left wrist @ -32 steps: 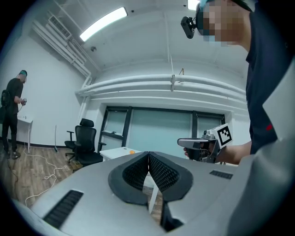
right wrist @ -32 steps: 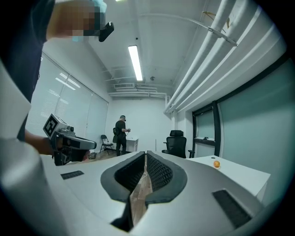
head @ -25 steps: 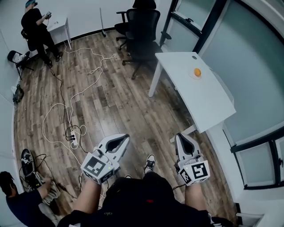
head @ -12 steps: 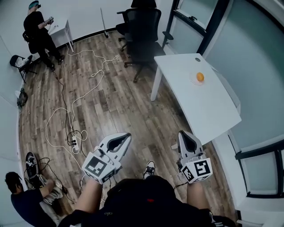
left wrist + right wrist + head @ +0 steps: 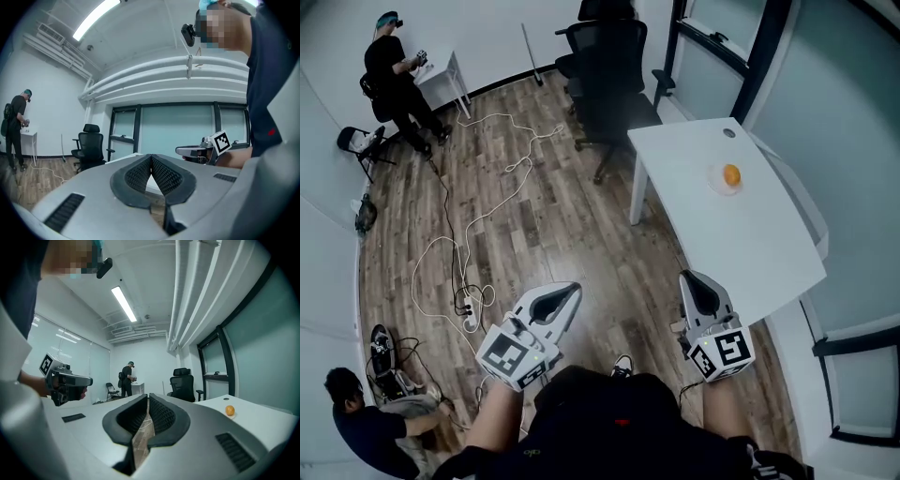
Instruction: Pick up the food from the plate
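A small orange food item [image 5: 731,174] lies on a white plate [image 5: 719,184] on the white table [image 5: 741,234] at the right; it also shows far off in the right gripper view as the orange food [image 5: 229,410]. My left gripper [image 5: 564,292] and right gripper [image 5: 692,280] are held low over the wooden floor, well short of the plate. Both are shut with nothing between the pads. The left gripper [image 5: 151,160] points toward the table's edge, and the right gripper [image 5: 147,399] points across the room.
Black office chairs [image 5: 614,70] stand beyond the table's far end. White cables [image 5: 459,234] and a power strip [image 5: 471,319] lie on the floor at left. One person [image 5: 398,80] stands by a small white table at the back; another [image 5: 370,427] crouches at lower left.
The view has shifted so the table and plate sit slightly lower and nearer. Both grippers keep their places in the view and stay shut.
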Available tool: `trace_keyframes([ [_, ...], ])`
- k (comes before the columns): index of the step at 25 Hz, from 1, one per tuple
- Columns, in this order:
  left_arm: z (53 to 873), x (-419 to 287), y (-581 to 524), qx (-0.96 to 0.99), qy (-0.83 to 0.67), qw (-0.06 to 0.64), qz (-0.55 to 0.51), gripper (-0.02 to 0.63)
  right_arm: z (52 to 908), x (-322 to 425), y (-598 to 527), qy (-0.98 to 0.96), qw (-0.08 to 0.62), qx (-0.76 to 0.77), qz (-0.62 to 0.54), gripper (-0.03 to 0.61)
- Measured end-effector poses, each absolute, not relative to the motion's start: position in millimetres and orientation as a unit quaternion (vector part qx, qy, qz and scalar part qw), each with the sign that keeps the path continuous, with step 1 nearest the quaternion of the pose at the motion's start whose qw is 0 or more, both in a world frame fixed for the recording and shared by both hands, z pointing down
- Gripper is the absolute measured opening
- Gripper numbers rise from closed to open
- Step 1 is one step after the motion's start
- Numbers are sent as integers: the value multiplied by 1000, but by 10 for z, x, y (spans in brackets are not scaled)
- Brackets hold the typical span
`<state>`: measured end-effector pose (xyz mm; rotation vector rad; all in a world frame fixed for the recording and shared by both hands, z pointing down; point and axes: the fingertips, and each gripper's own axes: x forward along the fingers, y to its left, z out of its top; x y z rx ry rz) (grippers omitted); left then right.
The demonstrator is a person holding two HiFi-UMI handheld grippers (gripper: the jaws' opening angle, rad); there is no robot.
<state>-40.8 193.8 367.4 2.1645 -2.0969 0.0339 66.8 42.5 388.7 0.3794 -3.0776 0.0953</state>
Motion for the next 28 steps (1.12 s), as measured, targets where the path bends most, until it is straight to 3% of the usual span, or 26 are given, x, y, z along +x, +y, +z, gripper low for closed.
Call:
trace_keyframes([
  [17, 4024, -564, 579, 748, -656, 94, 46, 23, 4315, 605, -738, -983, 24, 164, 73, 32],
  [28, 4128, -1723, -395, 783, -611, 118, 11, 23, 4351, -315, -1532, -971, 51, 226, 60, 32],
])
